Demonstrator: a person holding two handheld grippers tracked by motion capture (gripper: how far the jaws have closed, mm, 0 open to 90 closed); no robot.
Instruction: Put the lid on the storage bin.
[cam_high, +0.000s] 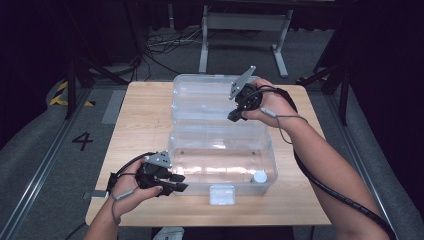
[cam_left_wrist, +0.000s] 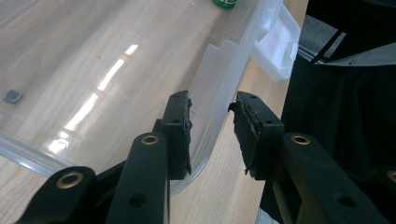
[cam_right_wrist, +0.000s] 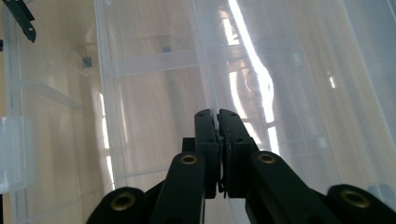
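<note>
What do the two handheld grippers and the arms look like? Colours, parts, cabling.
Both are black two-jaw units. The left gripper and right gripper each carry a grey three-cornered plate on top and trail a black cable along the forearm. Grey cords loop at the wrists. Brass-coloured rivets sit in the jaw links; the black pads look worn and ragged. Forearms are bare, no sleeves in view.

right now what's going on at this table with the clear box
A person works a clear plastic storage box on a wooden table with a gripper in each hand. The box stands open, its hinged lid laid back flat behind it. The right gripper has its fingers pinched shut on the lid's thin edge. The left gripper is at the box's front left corner, fingers apart on either side of the wall, not pressing it. A small white-capped item sits inside the box.
</note>
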